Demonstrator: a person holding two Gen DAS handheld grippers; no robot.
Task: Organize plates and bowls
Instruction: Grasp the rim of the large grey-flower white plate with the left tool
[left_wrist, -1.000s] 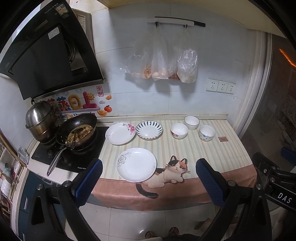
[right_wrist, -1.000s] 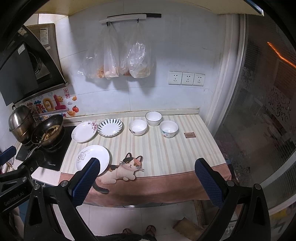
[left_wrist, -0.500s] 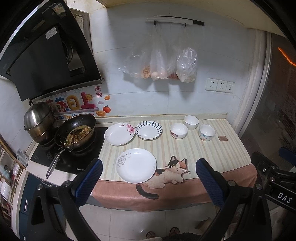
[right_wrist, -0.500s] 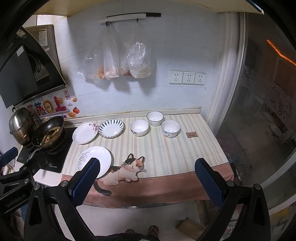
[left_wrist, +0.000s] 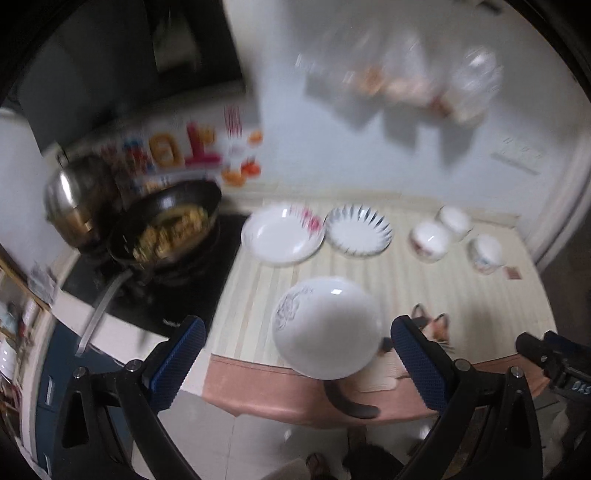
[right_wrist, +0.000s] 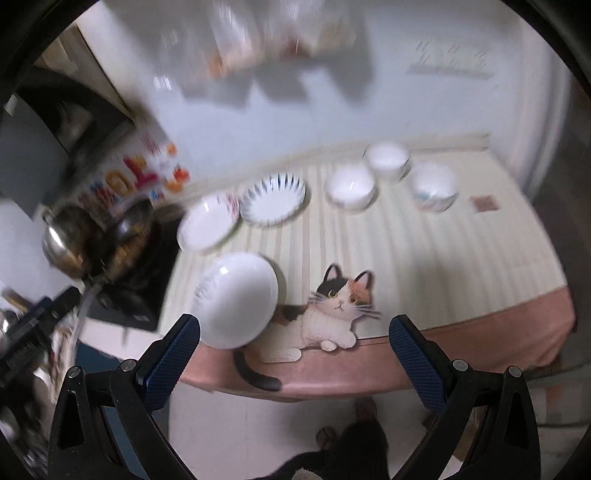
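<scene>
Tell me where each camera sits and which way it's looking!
Left wrist: rides on the left tongs, looking down at the counter's stove end, wok and plates; open blue pads and feet below show.
Right wrist: rides on the right tongs, facing the counter's middle and bowls; open pads and feet show.
Shared: the near white plate, the cat picture, the striped plate.
</scene>
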